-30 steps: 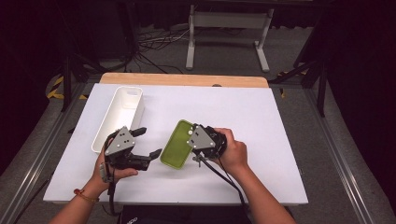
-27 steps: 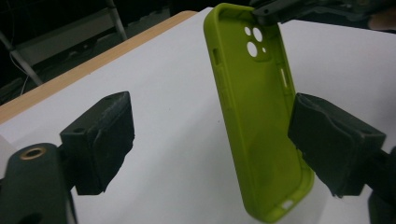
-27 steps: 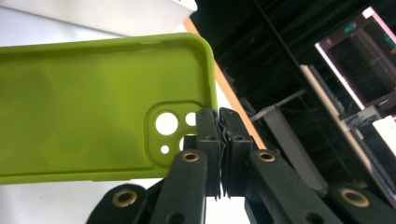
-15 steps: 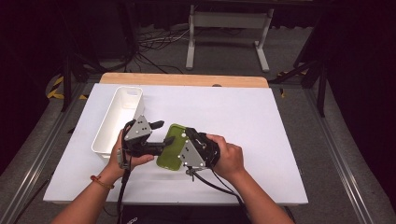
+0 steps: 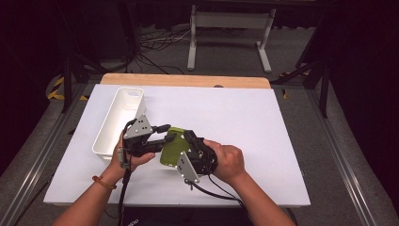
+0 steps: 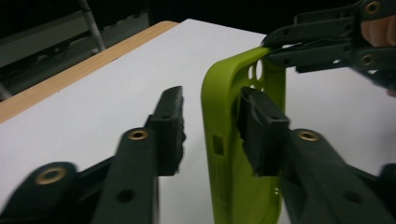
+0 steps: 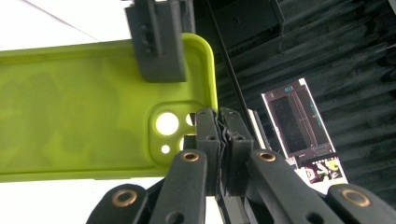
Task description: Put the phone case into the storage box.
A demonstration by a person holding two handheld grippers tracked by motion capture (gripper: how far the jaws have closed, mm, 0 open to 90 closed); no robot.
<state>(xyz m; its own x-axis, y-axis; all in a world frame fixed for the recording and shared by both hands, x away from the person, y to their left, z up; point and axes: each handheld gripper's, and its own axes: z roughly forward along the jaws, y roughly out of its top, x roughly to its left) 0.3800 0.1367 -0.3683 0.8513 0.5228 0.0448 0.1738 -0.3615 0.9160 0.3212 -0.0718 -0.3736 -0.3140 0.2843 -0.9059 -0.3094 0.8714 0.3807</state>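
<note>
Lime-green and rubbery, a phone case is being held up off the white counter, near its front left, between the two tools we are working with. Our right tool is pinching the case's end wall beside the camera cut-out, its two black jaws pressed together on that thin rim; we judge this grip is keeping the case on edge so the other hand can reach it. Our left tool is standing spread, one jaw outside the case's long side wall and one inside the shell, straddling it without yet squeezing, likely preparing to take hold. Just left of our hands, a long white bin is lying along the counter's left side, close enough to be a likely drop-off.
</note>
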